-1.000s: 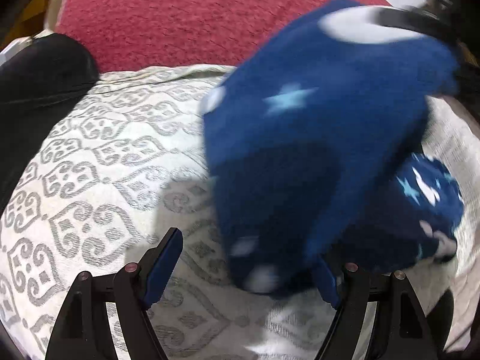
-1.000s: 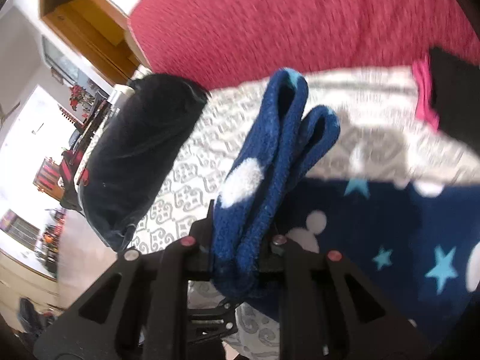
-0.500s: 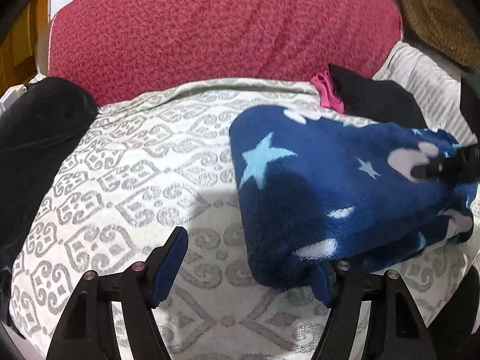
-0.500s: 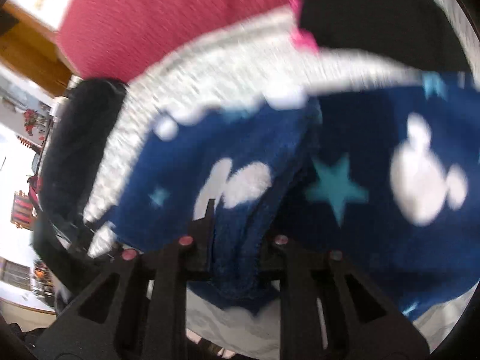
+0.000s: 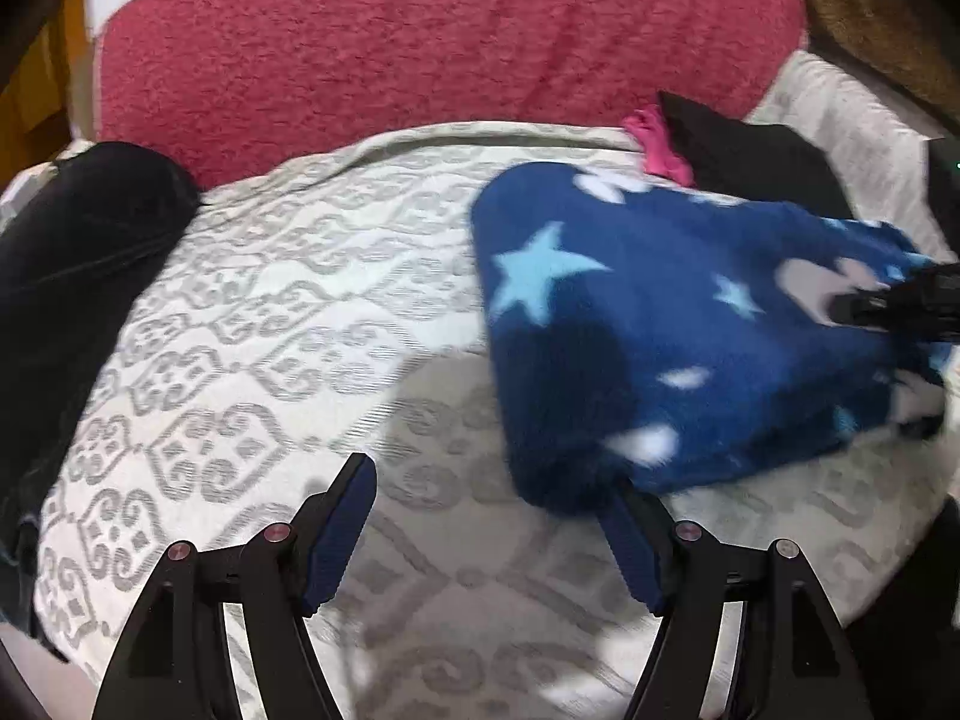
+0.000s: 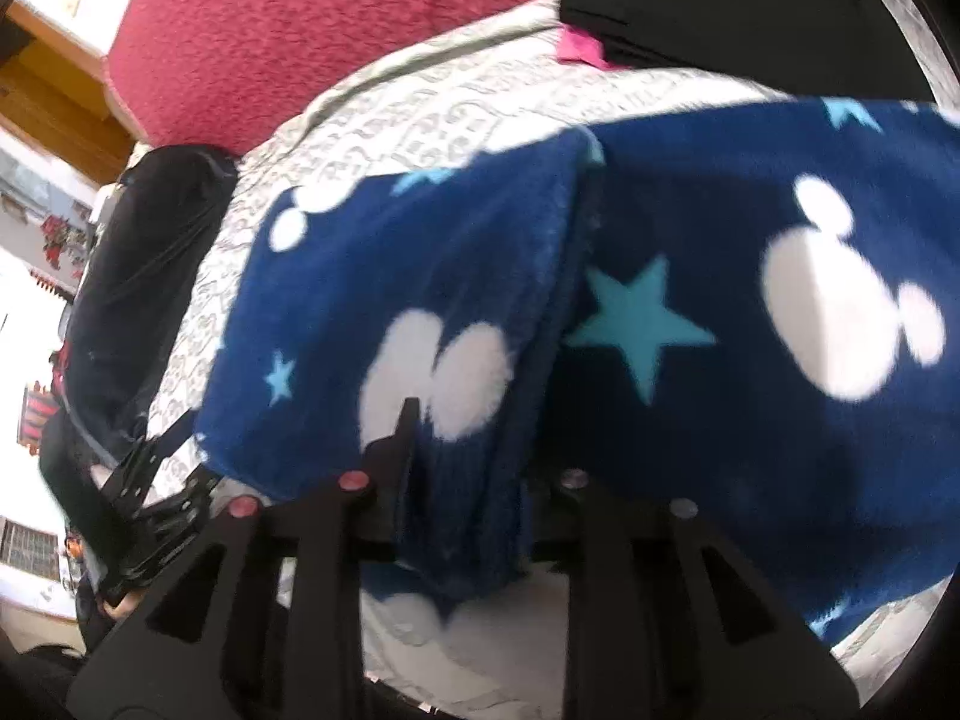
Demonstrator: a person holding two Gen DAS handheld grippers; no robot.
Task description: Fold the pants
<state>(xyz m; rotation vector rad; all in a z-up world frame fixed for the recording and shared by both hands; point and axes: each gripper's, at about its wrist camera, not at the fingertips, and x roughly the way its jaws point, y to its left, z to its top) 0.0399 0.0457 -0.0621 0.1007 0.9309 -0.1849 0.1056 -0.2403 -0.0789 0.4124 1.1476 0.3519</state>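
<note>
The blue fleece pants [image 5: 648, 324], printed with stars and white mouse heads, lie folded on the patterned white bedcover [image 5: 270, 330]. My left gripper [image 5: 489, 516] is open at the bundle's near left corner. Its right finger [image 5: 630, 534] touches the fabric edge and its left finger stands over bare cover. In the right wrist view a folded edge of the pants [image 6: 456, 480] sits between the jaws of my right gripper [image 6: 468, 438]. Those jaws are opening while the thick fabric still fills the gap. The right gripper [image 5: 888, 306] also shows at the bundle's far right.
A black bag or garment [image 5: 78, 276] lies along the left edge of the cover. A red blanket [image 5: 420, 42] runs across the back. Folded black clothing [image 5: 750, 156] with something pink [image 5: 657, 144] beside it sits just behind the pants. The left gripper [image 6: 150, 468] shows low on the left in the right wrist view.
My right gripper swung the lifted end of the pants down and across, so the bundle now lies flat. Its jaws stand slightly wider. The left gripper barely moved.
</note>
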